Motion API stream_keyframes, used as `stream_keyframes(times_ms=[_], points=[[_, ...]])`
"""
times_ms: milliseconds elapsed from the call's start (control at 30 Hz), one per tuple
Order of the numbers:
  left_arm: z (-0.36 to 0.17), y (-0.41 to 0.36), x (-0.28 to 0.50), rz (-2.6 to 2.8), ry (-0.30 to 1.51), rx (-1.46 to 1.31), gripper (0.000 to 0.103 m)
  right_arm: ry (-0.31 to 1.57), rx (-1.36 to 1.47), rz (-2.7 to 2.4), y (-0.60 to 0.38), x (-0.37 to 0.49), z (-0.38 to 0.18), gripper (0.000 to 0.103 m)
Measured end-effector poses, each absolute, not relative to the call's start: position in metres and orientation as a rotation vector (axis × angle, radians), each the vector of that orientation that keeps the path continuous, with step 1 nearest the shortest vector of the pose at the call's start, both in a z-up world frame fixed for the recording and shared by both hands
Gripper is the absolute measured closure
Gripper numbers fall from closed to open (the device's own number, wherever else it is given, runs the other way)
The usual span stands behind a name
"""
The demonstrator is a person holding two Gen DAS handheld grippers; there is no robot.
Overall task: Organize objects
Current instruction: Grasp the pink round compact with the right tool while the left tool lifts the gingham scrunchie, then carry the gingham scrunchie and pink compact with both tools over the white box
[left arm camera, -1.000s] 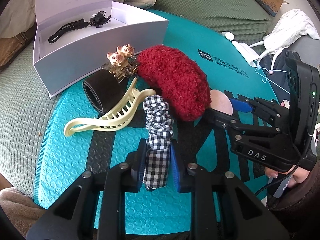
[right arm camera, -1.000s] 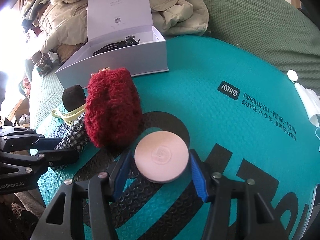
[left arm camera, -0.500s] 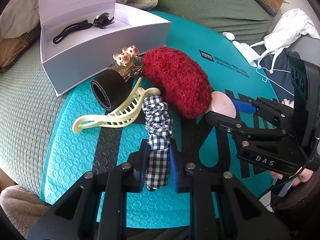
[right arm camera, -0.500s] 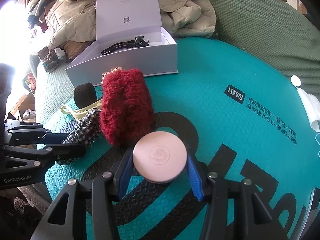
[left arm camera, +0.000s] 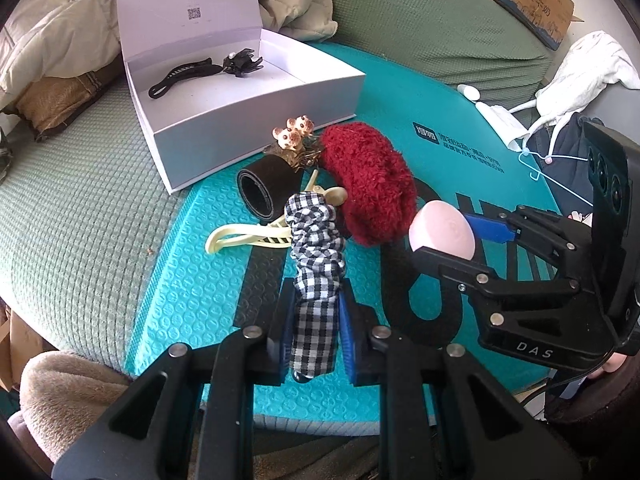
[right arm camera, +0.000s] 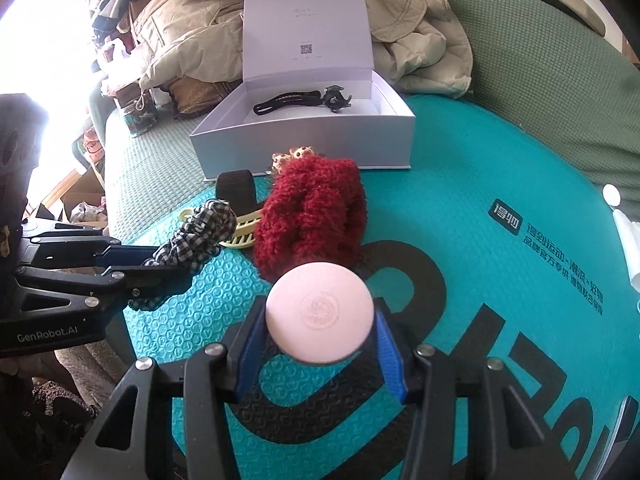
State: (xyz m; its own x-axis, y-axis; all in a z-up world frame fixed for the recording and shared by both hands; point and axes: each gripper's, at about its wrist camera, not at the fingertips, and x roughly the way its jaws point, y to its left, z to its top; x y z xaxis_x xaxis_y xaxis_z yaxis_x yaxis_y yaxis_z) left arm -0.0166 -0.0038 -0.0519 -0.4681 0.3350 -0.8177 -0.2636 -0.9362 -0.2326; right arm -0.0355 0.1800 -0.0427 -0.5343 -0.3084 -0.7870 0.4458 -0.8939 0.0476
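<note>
Left wrist view: left tongs (left arm camera: 314,332) pinching checked scrunchie (left arm camera: 316,248), its far end lifted over the teal mat (left arm camera: 192,280). Right wrist view: right tongs (right arm camera: 318,340) clamped on pink round disc (right arm camera: 320,317), held above the mat. Just beyond lie red fuzzy scrunchie (right arm camera: 314,216), cream claw clip (left arm camera: 244,236), black band (left arm camera: 262,190). Farther back, open white box (right arm camera: 316,140) holds a black hair clip (right arm camera: 300,100).

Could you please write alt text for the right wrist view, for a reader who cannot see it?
The right gripper holds a round pink disc above a teal mat. Behind it lie a red fluffy scrunchie and an open white box; at left, the left gripper grips a checked scrunchie.
</note>
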Motion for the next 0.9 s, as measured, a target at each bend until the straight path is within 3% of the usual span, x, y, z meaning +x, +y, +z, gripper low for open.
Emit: stream_keyframes(times_ms=[900], points=[[0.021, -0.060, 0.001, 2.637, -0.068, -1.300, 0.085, 0.334, 0.913, -2.309, 0.110, -0.032, 0.033, 0.052]])
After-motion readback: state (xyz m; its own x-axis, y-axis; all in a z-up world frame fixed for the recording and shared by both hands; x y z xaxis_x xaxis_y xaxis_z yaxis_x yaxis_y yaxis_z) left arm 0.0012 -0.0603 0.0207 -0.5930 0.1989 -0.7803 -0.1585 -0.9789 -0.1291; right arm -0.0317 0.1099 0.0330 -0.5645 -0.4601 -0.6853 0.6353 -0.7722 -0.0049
